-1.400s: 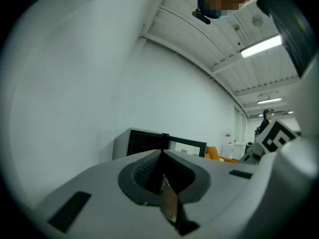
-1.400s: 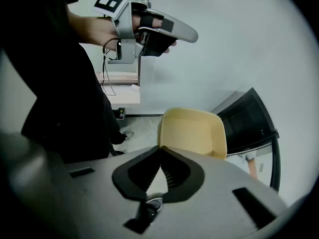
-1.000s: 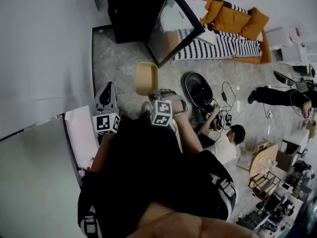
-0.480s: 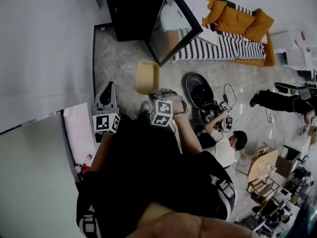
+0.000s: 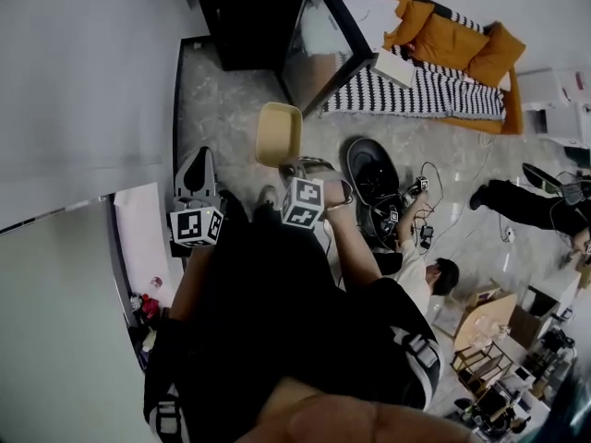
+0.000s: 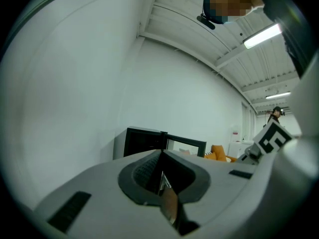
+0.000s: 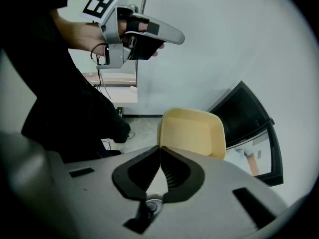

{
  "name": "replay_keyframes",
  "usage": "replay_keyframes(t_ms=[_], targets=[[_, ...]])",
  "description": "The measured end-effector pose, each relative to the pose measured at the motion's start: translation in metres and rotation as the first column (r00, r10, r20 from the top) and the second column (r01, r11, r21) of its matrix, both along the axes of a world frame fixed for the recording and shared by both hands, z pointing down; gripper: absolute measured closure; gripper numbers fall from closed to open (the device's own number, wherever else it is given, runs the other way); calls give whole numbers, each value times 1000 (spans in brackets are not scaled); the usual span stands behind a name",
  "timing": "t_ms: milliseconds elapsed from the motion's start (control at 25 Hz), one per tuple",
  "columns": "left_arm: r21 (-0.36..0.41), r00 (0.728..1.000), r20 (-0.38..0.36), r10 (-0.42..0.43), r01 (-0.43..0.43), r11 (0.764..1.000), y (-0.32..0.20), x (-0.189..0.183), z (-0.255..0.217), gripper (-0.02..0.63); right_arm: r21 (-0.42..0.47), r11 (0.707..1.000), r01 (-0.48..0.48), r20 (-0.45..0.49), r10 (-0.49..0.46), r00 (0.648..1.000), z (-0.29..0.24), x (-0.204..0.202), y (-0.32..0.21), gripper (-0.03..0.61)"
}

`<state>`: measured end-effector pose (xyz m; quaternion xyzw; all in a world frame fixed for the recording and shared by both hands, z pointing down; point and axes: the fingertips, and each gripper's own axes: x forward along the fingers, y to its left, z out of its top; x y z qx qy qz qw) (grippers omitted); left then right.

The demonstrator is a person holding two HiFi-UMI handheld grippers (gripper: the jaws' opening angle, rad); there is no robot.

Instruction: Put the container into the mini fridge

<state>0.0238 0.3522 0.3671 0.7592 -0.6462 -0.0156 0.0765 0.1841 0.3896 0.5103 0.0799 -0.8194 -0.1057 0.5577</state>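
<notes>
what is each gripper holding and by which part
The right gripper grips the yellow container by its near rim. The left gripper is shut with nothing in it.

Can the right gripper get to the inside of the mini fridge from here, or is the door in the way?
Probably yes: the door stands swung wide, so the mini fridge faces the right gripper and its container. Only bare floor lies between, though a step closer looks needed.
</notes>
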Motion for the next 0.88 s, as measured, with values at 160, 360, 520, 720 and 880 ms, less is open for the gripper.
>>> replay_keyframes(t_ms=[160,360,520,720,880], targets=[[-1,1000,26,-4,4,1000,-13,4,-6,604,-7,1000,-11,1,11,1000,5,4,-10,572],[-14,1000,5,8,-8,1000,-35,0,11,604,-18,999,-34,6,34,999,10,0,-26,572],[-34,1000,-7,21,-22,999,-58,-7,20,604,-17,998,-55,1,55,998,13,-8,-42,572],[-29,999,-11,40,-40,999,-97,-28,25,604,-30,997,-75,-5,75,997,16,-32,-74,572],[-31,997,-24,68,-69,997,-135,-54,27,604,-24,996,-87,-17,87,996,14,-63,-111,572]])
